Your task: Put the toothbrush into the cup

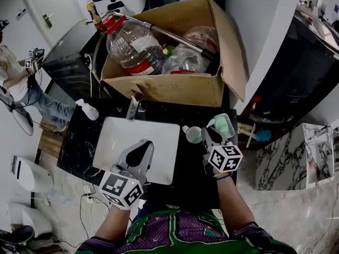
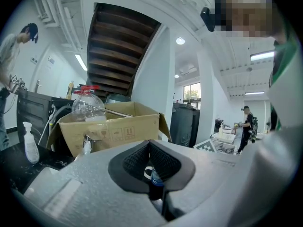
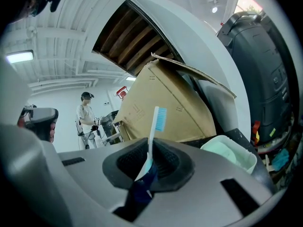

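My right gripper [image 1: 207, 135] [image 3: 150, 149] is shut on a white toothbrush [image 3: 152, 134]. It stands upright between the pads, with its blue bristles at the top. A mint-green cup [image 1: 223, 125] [image 3: 230, 154] stands on the black counter just right of and beyond that gripper. A small white round cup [image 1: 192, 134] sits just left of the fingertips. My left gripper [image 1: 141, 152] [image 2: 149, 151] hovers over the white sink [image 1: 116, 136]. Its pads are shut, with a small dark blue item [image 2: 155, 179] wedged low between them; I cannot tell what it is.
A large cardboard box [image 1: 175, 89] [image 2: 111, 126] full of plastic bottles stands behind the sink. A chrome faucet [image 1: 132, 108] and a white spray bottle [image 1: 88, 110] [image 2: 31, 144] are on the black marble counter [image 1: 79, 142]. People stand in the background.
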A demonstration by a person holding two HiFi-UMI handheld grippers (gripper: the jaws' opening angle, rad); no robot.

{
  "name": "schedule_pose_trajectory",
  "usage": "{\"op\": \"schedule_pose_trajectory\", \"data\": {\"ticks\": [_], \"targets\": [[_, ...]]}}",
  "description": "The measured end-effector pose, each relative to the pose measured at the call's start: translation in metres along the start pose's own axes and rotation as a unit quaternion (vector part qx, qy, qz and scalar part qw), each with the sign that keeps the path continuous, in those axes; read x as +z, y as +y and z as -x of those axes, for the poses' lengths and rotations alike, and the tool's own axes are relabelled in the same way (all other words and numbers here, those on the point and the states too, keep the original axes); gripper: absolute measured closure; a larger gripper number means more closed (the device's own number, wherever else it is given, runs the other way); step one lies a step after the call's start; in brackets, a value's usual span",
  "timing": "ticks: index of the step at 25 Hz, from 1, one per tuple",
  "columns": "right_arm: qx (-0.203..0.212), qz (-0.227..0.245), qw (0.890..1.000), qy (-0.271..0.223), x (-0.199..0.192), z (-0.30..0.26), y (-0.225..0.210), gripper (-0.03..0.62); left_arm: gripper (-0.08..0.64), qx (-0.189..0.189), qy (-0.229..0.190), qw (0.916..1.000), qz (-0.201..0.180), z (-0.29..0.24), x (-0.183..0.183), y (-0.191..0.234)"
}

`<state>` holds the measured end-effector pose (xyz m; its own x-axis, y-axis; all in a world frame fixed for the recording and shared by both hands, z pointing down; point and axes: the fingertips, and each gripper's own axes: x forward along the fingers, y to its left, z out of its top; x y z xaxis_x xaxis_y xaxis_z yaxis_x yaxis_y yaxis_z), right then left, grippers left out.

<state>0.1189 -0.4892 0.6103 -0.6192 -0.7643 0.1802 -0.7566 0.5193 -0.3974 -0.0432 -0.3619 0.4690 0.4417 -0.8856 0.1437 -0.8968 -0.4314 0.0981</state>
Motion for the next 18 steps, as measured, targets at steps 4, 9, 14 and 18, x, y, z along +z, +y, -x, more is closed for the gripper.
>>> {"op": "schedule_pose_trajectory", "data": {"ticks": [4,9,14,18], "targets": [[-0.002,0.008,1.0,0.01,-0.003,0.001,0.0,0.548,0.545,-0.011,-0.004,0.9999,-0.001,0.001,0.002,-0.004],[-0.011,0.004,1.0,0.023,-0.005,0.006,0.003,0.54,0.545,-0.023,-0.003,0.9997,-0.012,0.003,0.005,-0.005],[-0.03,0.011,0.999,0.028,-0.006,0.011,0.003,0.54,0.545,-0.042,-0.012,0.9989,-0.016,0.004,0.013,-0.005],[-0.042,0.02,0.999,0.028,-0.005,0.017,0.004,0.54,0.545,-0.056,-0.013,0.9982,-0.014,0.009,0.013,-0.003]]}}
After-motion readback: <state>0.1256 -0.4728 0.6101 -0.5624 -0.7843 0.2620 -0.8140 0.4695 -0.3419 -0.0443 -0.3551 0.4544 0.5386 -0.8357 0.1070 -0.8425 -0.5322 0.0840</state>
